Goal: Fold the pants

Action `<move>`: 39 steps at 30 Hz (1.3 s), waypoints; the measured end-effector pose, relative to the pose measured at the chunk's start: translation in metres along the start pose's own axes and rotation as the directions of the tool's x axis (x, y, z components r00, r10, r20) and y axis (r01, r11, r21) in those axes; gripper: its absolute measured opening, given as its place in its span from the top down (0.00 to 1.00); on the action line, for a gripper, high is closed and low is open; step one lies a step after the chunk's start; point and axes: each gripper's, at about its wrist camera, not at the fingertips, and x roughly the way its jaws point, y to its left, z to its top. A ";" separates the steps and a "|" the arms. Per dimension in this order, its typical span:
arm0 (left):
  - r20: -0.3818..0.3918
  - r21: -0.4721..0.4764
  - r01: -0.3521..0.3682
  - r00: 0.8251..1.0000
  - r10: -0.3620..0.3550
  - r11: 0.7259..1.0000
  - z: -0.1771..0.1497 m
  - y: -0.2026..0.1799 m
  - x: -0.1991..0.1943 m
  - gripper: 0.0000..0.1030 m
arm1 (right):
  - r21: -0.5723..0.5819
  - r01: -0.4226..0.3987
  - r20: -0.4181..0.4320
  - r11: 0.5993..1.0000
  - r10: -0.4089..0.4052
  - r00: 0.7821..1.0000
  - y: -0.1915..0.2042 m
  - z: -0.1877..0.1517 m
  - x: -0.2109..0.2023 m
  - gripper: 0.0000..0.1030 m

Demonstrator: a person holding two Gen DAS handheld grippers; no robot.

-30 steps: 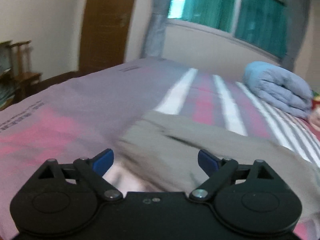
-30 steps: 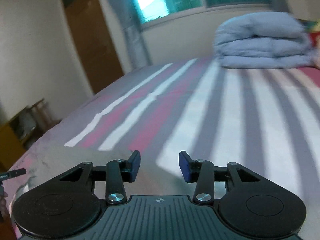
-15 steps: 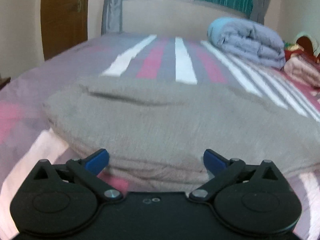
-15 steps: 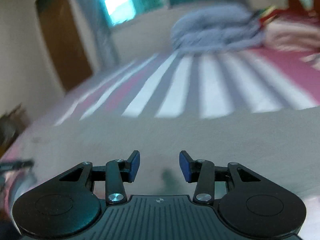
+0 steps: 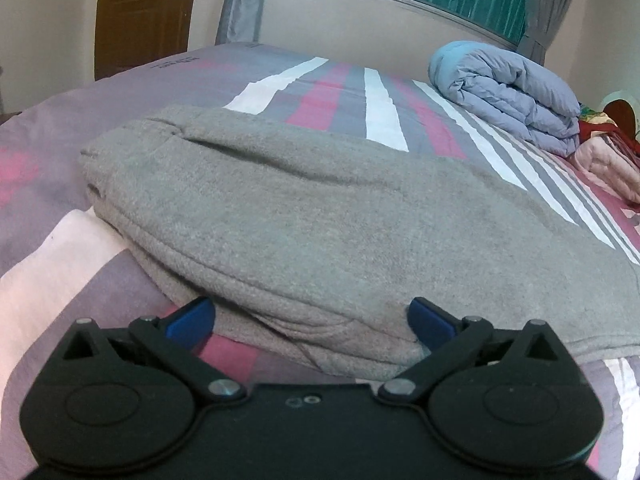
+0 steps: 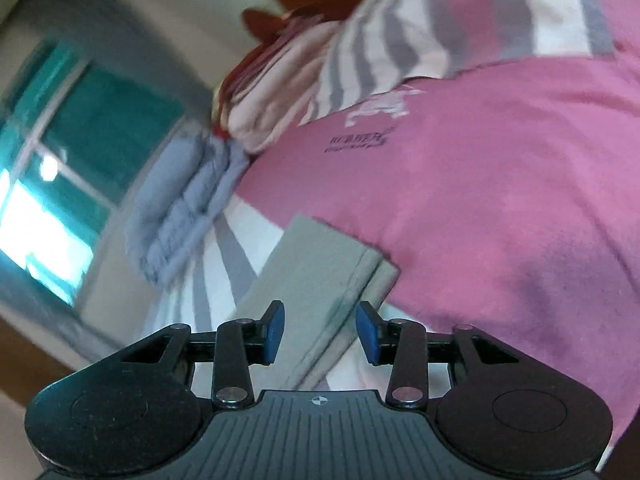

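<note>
My left gripper (image 5: 310,314) is spread as wide as it goes, and the near folded edge of the grey pants (image 5: 320,208) sits right between its blue pads, which stand clear of the cloth on both sides. From this gripper the pants bulk straight ahead and run long to the right, toward the far end my right hand covers.

My right gripper (image 6: 320,332), rolled well over so the room looks tilted, has its jaws narrowing, about half spread. A hemmed end of the pants (image 6: 320,284) lies between the pads; neither pad presses on it yet. That strip stretches up and away from the gripper across the striped sheet (image 6: 256,236).

I judge the next fold turns on that long axis: each hand has its own end, and the right is the nearer to a pinch.

Beyond, a rolled blue quilt (image 5: 508,92) and pink bedding (image 5: 608,160) sit well ahead to the right, apart from the pants. Nothing lies across the fold path.
</note>
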 end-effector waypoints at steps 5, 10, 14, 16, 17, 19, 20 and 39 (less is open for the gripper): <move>-0.001 0.000 0.000 1.000 0.000 1.000 0.000 -0.001 0.000 0.05 | 0.054 0.013 -0.016 0.998 -0.012 1.000 -0.002 0.005 0.018 0.60; -0.001 0.000 0.000 1.000 0.000 1.000 0.000 -0.001 0.000 0.05 | 0.026 0.028 -0.029 0.999 -0.027 0.999 -0.013 0.013 0.034 0.88; 0.000 -0.001 0.001 1.000 -0.001 1.000 0.000 -0.001 0.000 0.05 | -0.005 0.047 -0.060 0.999 -0.048 0.997 -0.011 0.017 0.047 0.89; 0.000 -0.001 0.001 1.000 -0.001 1.000 0.000 -0.001 0.000 0.05 | -0.037 0.043 -0.033 0.998 -0.045 0.998 -0.004 0.018 0.040 0.89; -0.001 -0.002 0.000 1.000 0.000 1.000 0.000 -0.001 0.000 0.05 | -0.037 0.049 -0.023 0.998 -0.050 0.999 -0.001 0.018 0.037 0.89; -0.001 -0.001 0.001 1.000 -0.001 1.000 0.000 -0.001 0.000 0.05 | -0.038 0.041 0.014 0.998 -0.041 0.999 0.003 0.018 0.033 0.89; -0.001 -0.001 0.001 1.000 -0.001 1.000 0.000 -0.001 0.000 0.05 | -0.041 0.045 0.010 0.998 -0.045 0.999 0.003 0.020 0.036 0.89; 0.000 -0.006 0.001 1.000 -0.001 1.000 0.000 -0.002 -0.001 0.05 | 0.051 0.054 -0.015 0.997 -0.053 0.998 -0.023 0.015 0.014 0.35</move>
